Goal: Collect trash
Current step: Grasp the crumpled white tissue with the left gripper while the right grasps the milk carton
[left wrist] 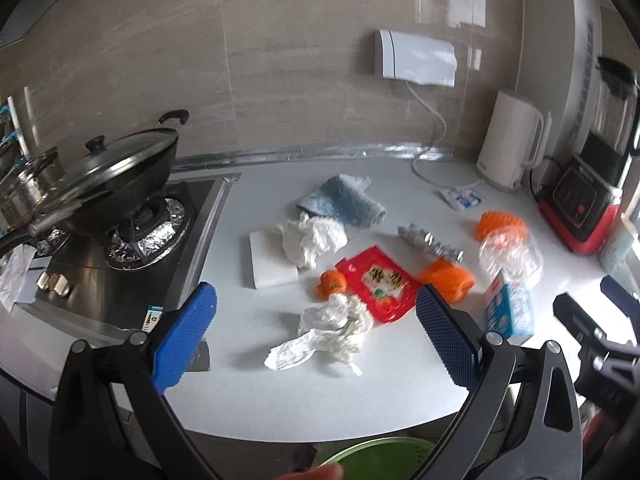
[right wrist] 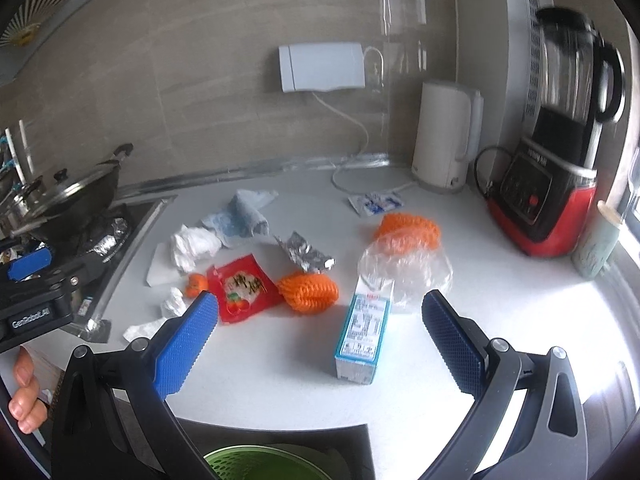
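Trash lies across the white counter [left wrist: 280,392]. A crumpled white tissue [left wrist: 332,332] lies nearest my open, empty left gripper [left wrist: 316,340]. Behind it are a red snack wrapper [left wrist: 376,286], a small orange [left wrist: 330,283], orange foam nets [left wrist: 448,278], crumpled foil [left wrist: 430,242], a clear plastic bag [left wrist: 512,256] and a second tissue wad [left wrist: 312,238]. A blue-white milk carton [right wrist: 362,336] lies in front of my open, empty right gripper [right wrist: 320,340]. A green bin [right wrist: 260,464] sits below the counter edge.
A stove [left wrist: 120,280] with a lidded wok [left wrist: 120,184] is at left. A white kettle [right wrist: 444,136] and a red-black blender [right wrist: 552,184] stand at the back right. A blue cloth [left wrist: 340,200] and a white sponge [left wrist: 268,264] lie on the counter.
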### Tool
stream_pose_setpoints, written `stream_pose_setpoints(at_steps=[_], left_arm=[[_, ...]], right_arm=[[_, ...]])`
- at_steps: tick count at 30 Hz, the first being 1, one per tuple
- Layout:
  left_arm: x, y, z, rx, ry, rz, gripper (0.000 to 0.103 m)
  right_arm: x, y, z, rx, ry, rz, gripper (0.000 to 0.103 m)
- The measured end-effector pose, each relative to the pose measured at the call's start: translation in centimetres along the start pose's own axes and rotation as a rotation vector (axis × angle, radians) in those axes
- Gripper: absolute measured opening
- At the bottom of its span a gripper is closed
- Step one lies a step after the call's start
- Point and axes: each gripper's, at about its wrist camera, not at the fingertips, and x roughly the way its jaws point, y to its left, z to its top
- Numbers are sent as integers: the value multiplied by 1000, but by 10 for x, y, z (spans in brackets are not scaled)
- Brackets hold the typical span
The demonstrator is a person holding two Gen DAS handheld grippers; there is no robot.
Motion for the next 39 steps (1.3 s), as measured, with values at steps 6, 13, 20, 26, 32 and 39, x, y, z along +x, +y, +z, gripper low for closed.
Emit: stream_pose_setpoints(at_steps=[6,13,20,26,32,39], left_arm=[[34,21,-25,48,44,-26,96],[63,31,-45,100,100,-83,96],[100,0,-48,169,142,-180,96],[135,-20,-48,200,188,-232,93],[162,-21,-50,178,283,-285,44],[159,-11,-46,162,266,-281,17]], right_arm=[[35,-7,-24,22,57,-70,101],[66,-23,-49,83,127,-136,101],[87,-27,-52,113,169,-160,101],[105,-26,-48,140,200,-191,101],[127,-31,-43,169,240,-220,81],[132,-38,-47,210,270,-181,41]])
